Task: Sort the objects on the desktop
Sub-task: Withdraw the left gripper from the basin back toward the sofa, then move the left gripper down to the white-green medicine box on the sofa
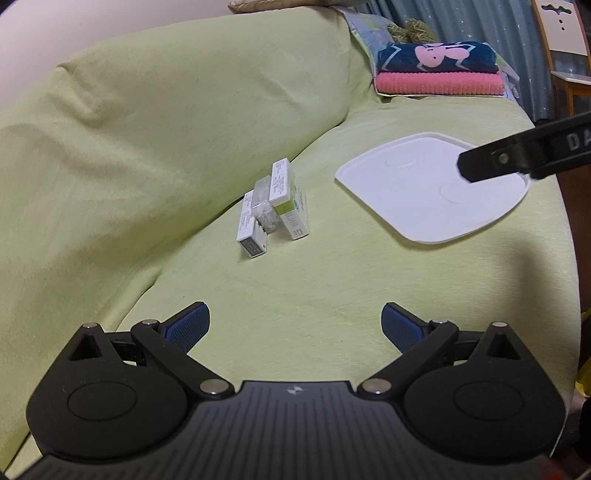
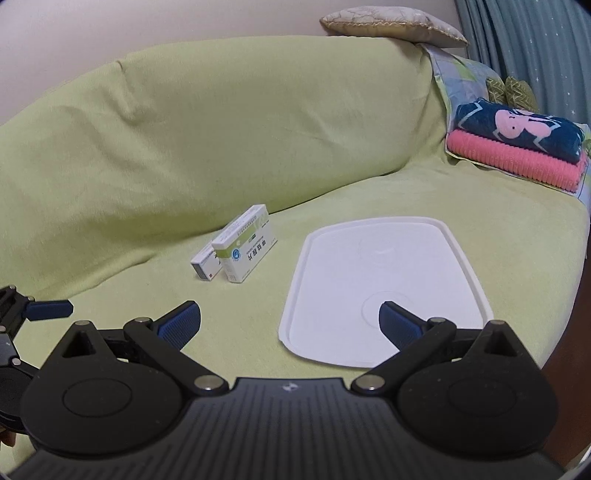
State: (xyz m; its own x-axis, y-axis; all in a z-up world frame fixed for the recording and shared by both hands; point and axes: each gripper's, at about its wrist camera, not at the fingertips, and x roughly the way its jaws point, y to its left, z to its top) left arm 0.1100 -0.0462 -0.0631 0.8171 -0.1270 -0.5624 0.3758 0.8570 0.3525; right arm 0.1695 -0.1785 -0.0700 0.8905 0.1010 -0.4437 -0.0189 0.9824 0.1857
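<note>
The larger medicine box (image 2: 246,249) carries a green band, a round blue logo and a line of Chinese characters along its side; the small print on its top cannot be read. Just beside it, touching, lies a smaller white box (image 2: 204,264) with a grey end panel. In the left wrist view a clear blister pack (image 1: 264,206) is wedged between the two boxes. On the black arm of the right gripper (image 1: 524,153) the white letters "DA" are legible before the frame cuts them off.

All of this sits on a sofa draped in a light green cover (image 2: 229,140). A white plastic tray (image 2: 476,291) lies flat on the seat, near the boxes but apart from them. At the far end of the seat, a navy towel (image 2: 517,129) with a pink figure rests on a folded pink towel (image 2: 513,162). A beige cushion (image 2: 391,24) tops the backrest, and teal curtains (image 2: 528,40) hang behind.

The left gripper (image 1: 295,326) has its jaws spread wide and empty above the seat; the right gripper's jaws are likewise wide apart, holding nothing, one blue pad over the tray.
</note>
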